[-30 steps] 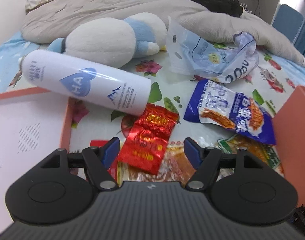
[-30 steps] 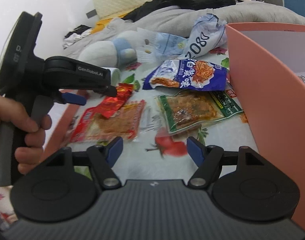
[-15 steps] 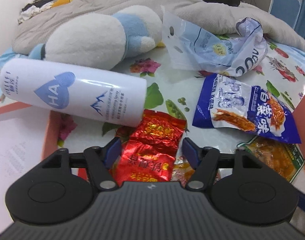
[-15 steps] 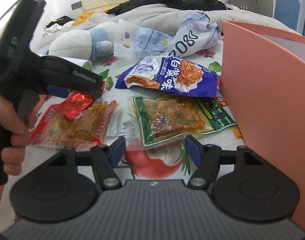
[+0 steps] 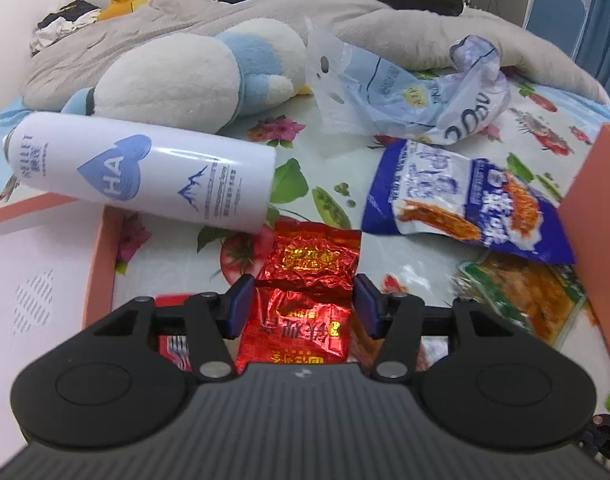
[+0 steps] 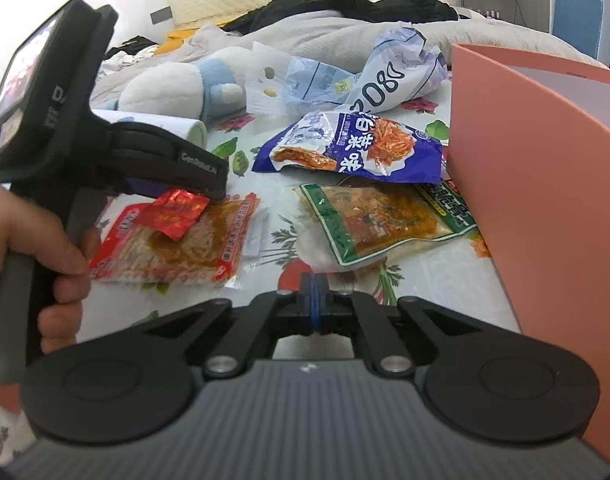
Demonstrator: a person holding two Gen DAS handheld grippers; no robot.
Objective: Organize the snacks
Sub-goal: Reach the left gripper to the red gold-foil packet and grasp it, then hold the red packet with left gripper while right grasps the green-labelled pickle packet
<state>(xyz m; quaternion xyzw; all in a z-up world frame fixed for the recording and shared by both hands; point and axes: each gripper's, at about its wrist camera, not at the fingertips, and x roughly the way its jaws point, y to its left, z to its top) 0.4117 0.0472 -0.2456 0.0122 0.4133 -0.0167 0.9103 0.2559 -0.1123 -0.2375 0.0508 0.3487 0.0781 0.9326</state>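
- Here we see the left tool (image 5: 301,306) with its jaws closing around the red foil packet (image 5: 305,292); the packet lies between the pads, which do not yet appear to press on it.
- The packet rests on a clear red-edged snack pouch (image 6: 173,246) on the bed sheet (image 5: 345,176), just in front of the white spray can (image 5: 141,172).
- Our right tool (image 6: 313,300) is clenched fully, pads together. Whether it has nipped the film of the green-edged snack pouch (image 6: 381,220) we cannot tell; the pouch corner sits just beyond the tips.
- The blue snack bag (image 6: 357,148) overlaps the green pouch, and the pink box (image 6: 537,184) stands just right of both.
- Risk, left: we judge the crinkled foil may fold or slip from the pads, or the pouch beneath may be dragged along with it.
- Risk, right: a grip on thin film alone could tear free once lifted, and the overlapping blue bag could be pulled askew.
- Risk, shared: the can, nearly touching the packet, could roll if nudged.
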